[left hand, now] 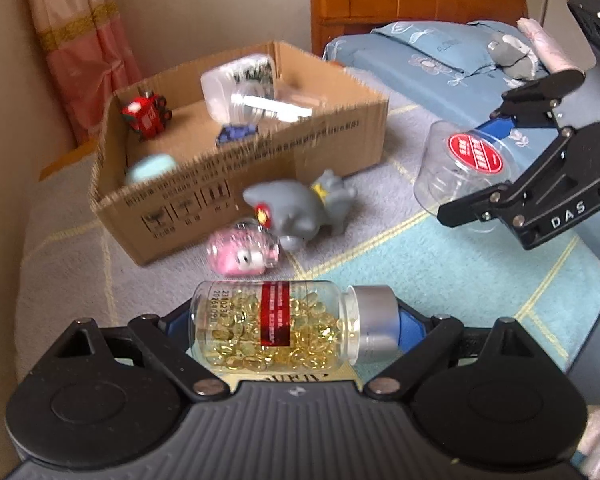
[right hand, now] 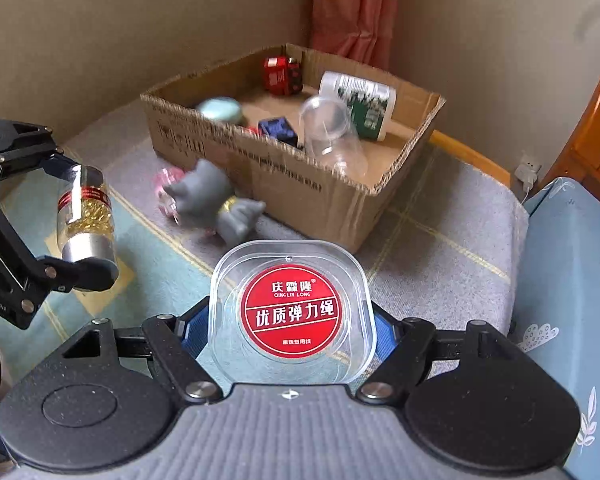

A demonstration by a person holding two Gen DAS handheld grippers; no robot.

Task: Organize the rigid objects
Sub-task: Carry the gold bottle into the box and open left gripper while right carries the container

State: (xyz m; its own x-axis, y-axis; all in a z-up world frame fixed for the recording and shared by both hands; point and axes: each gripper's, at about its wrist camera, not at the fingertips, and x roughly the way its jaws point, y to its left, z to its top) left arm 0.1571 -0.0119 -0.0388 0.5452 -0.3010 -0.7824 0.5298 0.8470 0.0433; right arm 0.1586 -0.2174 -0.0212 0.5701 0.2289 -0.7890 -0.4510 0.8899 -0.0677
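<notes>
My left gripper (left hand: pixel 296 324) is shut on a clear bottle of yellow capsules (left hand: pixel 272 326) with a silver cap, held lengthwise between the blue pads and raised off the blanket. The right wrist view shows the same bottle (right hand: pixel 85 216) in the left gripper (right hand: pixel 80 216) at the left edge. My right gripper (right hand: pixel 290 328) is shut on a clear square plastic case with a round red label (right hand: pixel 290 308). That case (left hand: pixel 460 160) also appears at the right of the left wrist view. An open cardboard box (left hand: pixel 260 168) lies beyond both grippers.
The box (right hand: pixel 284 176) holds a red toy (right hand: pixel 282 76), a white bottle (right hand: pixel 360 100), a clear cup (right hand: pixel 332 128), a blue cube (right hand: pixel 278 128) and a mint tin (right hand: pixel 220 110). A grey toy (left hand: pixel 300 208) and a pink toy (left hand: pixel 244 252) lie before it. Blue bedding (left hand: pixel 428 56) lies right.
</notes>
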